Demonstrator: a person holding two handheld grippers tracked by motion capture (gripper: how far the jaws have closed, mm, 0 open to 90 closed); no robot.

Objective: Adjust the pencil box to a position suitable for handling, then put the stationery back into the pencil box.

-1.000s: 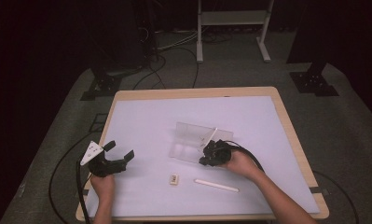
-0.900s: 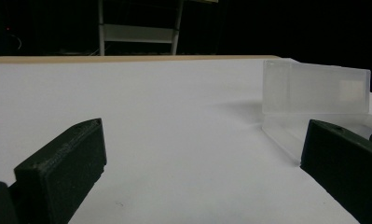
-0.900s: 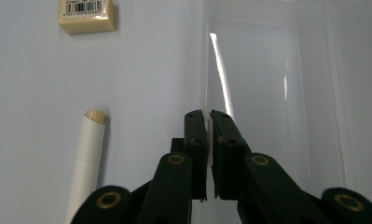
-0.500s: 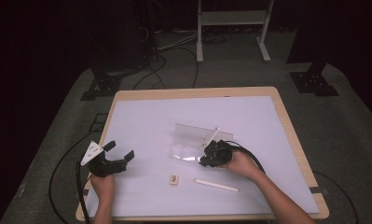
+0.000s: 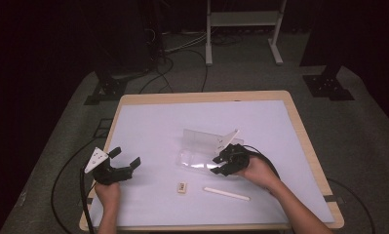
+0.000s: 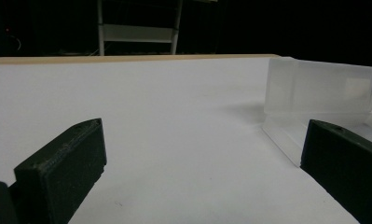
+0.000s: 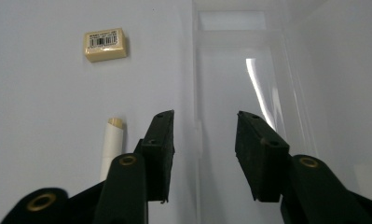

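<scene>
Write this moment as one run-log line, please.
right tongs: just opened, nothing gripped | clear box: lid up | left tongs: open, apart | eraser, white stick: on table

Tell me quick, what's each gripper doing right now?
Left gripper: open, holding nothing.
Right gripper: fingers just opening, holding nothing, over the clear box.

Your right gripper [image 7: 202,154], jaws just been opening w/ nothing pinched, sits over the clear plastic box [image 7: 239,70], w/ a cream eraser [image 7: 105,45] and white stick [image 7: 111,145] lying apart on the white tabletop [image 7: 39,102].
</scene>
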